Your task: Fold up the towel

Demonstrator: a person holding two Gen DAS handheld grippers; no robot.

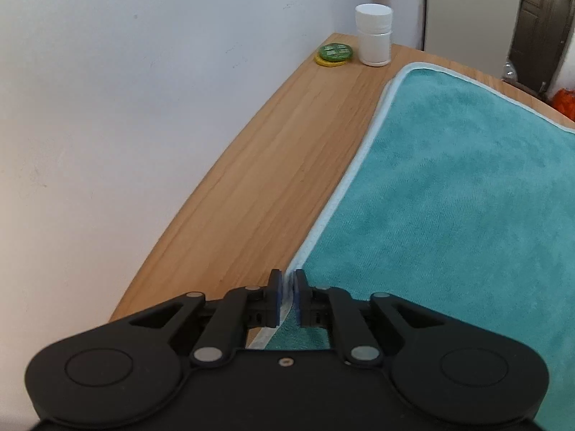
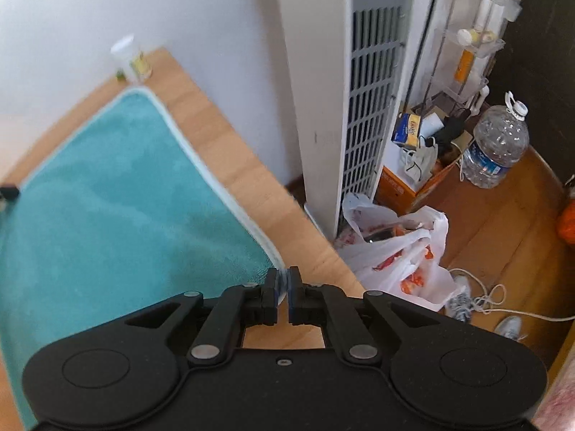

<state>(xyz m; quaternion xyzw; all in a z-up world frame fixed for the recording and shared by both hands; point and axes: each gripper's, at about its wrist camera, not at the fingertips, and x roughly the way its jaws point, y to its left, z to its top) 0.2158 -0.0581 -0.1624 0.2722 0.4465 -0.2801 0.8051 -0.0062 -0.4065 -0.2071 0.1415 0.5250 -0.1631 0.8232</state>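
We note the left gripper point(image 1: 286, 296) pinching the pale hem at the towel's point(image 1: 467, 197) near left edge. The towel is teal, plush, white-bordered, lying flat on the wooden table point(image 1: 251, 186), a white bottle point(image 1: 373, 34) beyond it. The right gripper point(image 2: 284, 296) pinches its near right corner; the view is slightly blurred.

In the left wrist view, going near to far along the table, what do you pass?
Left hand-held gripper shut on the towel edge → bare wooden table → green and yellow discs → white bottle.
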